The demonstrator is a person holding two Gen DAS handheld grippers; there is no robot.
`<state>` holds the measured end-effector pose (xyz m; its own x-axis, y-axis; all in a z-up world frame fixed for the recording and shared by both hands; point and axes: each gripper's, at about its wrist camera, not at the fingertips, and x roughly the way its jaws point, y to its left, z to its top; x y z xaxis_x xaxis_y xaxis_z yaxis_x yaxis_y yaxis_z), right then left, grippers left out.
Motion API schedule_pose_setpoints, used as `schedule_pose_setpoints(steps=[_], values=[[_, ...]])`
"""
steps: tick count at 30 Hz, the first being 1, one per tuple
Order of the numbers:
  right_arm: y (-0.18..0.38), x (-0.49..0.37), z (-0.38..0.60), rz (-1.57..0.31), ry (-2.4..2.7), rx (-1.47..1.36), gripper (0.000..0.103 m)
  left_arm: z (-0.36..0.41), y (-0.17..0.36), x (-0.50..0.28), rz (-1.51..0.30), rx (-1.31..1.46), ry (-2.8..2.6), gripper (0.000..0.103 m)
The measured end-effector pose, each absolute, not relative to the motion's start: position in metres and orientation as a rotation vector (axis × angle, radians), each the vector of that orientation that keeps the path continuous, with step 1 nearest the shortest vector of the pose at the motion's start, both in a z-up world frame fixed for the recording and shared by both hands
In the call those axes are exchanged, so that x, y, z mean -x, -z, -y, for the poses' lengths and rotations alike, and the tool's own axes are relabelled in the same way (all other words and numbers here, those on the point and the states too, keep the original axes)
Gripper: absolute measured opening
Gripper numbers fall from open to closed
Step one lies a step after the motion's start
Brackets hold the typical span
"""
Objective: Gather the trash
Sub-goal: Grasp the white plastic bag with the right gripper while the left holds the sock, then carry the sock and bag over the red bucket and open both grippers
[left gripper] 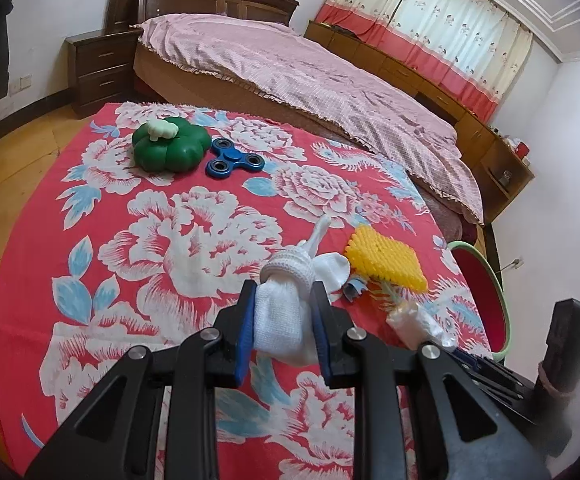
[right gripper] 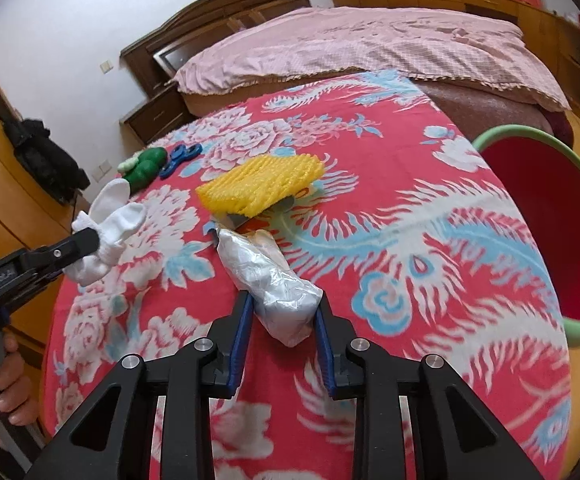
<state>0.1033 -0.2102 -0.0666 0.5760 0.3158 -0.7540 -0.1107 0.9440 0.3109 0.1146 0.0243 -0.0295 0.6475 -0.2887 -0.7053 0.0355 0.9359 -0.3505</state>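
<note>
Currently the red bin beside the counter shows no trash inside. The yellow foam net lies uncollected. Left gripper clamps the white sock; right gripper clamps the plastic wrapper.

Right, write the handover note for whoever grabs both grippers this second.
Left gripper: shut on the white sock, held just above the red floral cloth.
Right gripper: fingers either side of the crinkled plastic wrapper; whether it is gripped yet is unclear.
Red bin with green rim stands at the table's right edge; nothing visible inside it.
Still on the cloth: yellow foam net with scraps beneath it, green pumpkin toy, blue fidget spinner.
Done: nothing binned. Left: drop the sock and wrapper in, then the foam net and scraps.
</note>
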Motion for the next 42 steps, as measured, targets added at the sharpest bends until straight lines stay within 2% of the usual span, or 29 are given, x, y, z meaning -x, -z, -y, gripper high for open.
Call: schedule_pose_setpoints(steps=[23,42], values=[[0.019,-0.044,0.287,-0.79,-0.088,-0.412,0.03,0.048,-0.005,-0.1,-0.83,0.254,0.345,0.026],[0.031,-0.054,0.377,-0.76,0.097,-0.521,0.03,0.156,0.005,-0.139,-0.894,0.144,0.487,0.026]])
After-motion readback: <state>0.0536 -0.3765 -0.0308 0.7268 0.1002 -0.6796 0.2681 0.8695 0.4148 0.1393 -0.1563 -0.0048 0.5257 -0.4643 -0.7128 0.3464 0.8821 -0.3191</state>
